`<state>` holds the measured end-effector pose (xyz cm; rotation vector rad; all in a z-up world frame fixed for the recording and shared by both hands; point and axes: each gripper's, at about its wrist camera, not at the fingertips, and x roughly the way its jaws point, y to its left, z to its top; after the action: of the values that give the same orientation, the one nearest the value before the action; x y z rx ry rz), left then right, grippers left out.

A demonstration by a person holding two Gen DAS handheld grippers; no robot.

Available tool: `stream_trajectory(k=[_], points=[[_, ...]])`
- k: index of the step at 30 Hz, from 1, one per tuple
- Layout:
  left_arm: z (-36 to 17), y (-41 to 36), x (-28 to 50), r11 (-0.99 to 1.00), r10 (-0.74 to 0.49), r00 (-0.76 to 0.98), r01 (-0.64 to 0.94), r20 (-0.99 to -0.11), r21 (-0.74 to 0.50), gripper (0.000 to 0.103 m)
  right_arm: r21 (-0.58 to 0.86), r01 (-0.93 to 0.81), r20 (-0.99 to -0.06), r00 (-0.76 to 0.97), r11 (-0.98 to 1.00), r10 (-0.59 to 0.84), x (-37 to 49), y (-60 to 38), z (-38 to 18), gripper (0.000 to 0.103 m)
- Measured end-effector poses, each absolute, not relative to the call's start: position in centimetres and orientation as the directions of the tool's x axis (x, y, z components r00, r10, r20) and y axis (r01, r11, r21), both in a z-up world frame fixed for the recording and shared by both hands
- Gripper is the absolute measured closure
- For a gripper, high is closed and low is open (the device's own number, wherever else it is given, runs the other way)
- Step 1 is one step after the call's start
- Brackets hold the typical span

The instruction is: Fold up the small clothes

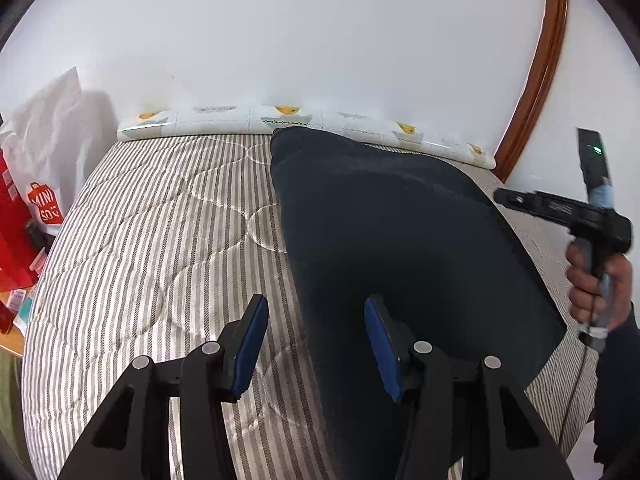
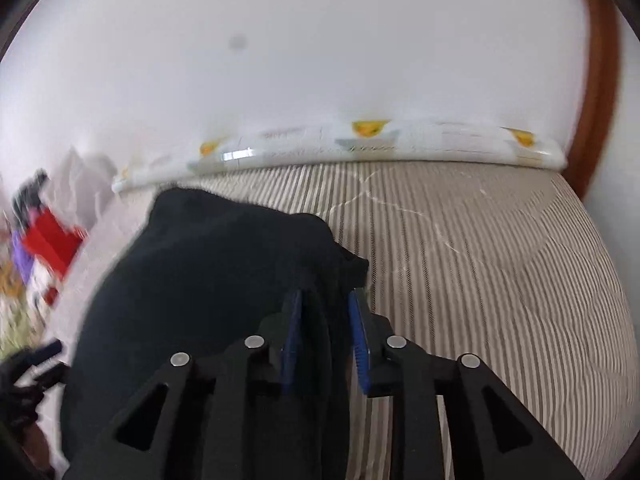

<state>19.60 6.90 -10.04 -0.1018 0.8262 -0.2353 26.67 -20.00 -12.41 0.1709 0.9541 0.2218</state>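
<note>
So there's a bed (image 1: 152, 216) with a striped quilted cover, and a dark garment (image 1: 400, 240) lies spread across its right half, reaching up to the patterned pillow (image 1: 288, 118) by the wall. Left tongs (image 1: 316, 344) hang open right at the garment's left edge, gripping nothing. Right tongs (image 2: 326, 340) sit partly open with a fold of the cloth between the pads, not pinched.

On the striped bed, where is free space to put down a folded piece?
Bare striped quilt lies between the dark garment and the red shopping bag; in the right wrist view, also from the garment's right edge to the wooden frame. The middle is covered.
</note>
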Motion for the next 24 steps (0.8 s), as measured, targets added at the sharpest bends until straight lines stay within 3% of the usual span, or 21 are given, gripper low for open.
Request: stream_trajectory(k=[1,2,6,7,8,9,10,15,21,24], points=[[-10.0,6.9,19.3,0.969,-0.247,0.656,0.167,-0.713,-0.182,0.055,0.260,-0.126,-0.785,0.549,0.957,0.286,25.9,-20.1,-12.2,0.055],[-10.0,6.9,19.1,0.970,-0.244,0.659,0.165,-0.712,-0.179,0.055,0.274,-0.135,-0.783,0.543,0.952,0.303,25.0,-20.1,-12.2,0.052],[-9.9,6.9,18.4,0.971,-0.237,0.664,0.157,-0.709,-0.178,0.055,0.252,-0.129,-0.810,0.515,0.959,0.282,23.5,-19.2,-13.9,0.052],[-10.0,6.9,18.2,0.972,-0.235,0.663,0.153,-0.711,-0.179,0.055,0.266,-0.106,-0.817,0.503,0.958,0.282,23.5,-19.2,-14.8,0.058],[-9.9,6.9,18.1,0.973,-0.232,0.665,0.151,-0.710,-0.176,0.055,0.300,-0.092,-0.815,0.492,0.950,0.305,23.5,-19.4,-15.5,0.080],[-9.9,6.8,18.0,0.975,-0.224,0.668,0.149,-0.710,-0.168,0.055,0.343,-0.093,-0.806,0.483,0.935,0.343,23.5,-19.5,-15.9,0.095],[-9.9,6.7,17.9,0.979,-0.204,0.671,0.142,-0.712,-0.147,0.055,0.373,-0.101,-0.796,0.476,0.922,0.374,23.5,-19.6,-16.2,0.098],[-10.1,6.5,17.1,0.988,-0.151,0.680,0.124,-0.718,-0.090,0.055,0.450,-0.080,-0.711,0.571,0.889,0.411,22.4,-22.3,-14.5,0.099],[-10.2,7.0,16.0,0.987,-0.160,0.679,0.105,-0.716,-0.121,0.055,0.299,-0.054,-0.786,0.552,0.953,0.278,21.3,-20.8,-14.2,0.095],[-10.0,7.2,15.4,0.985,-0.173,0.680,0.109,-0.712,-0.135,0.055,0.272,-0.034,-0.781,0.576,0.962,0.241,19.3,-21.2,-13.3,0.093]])
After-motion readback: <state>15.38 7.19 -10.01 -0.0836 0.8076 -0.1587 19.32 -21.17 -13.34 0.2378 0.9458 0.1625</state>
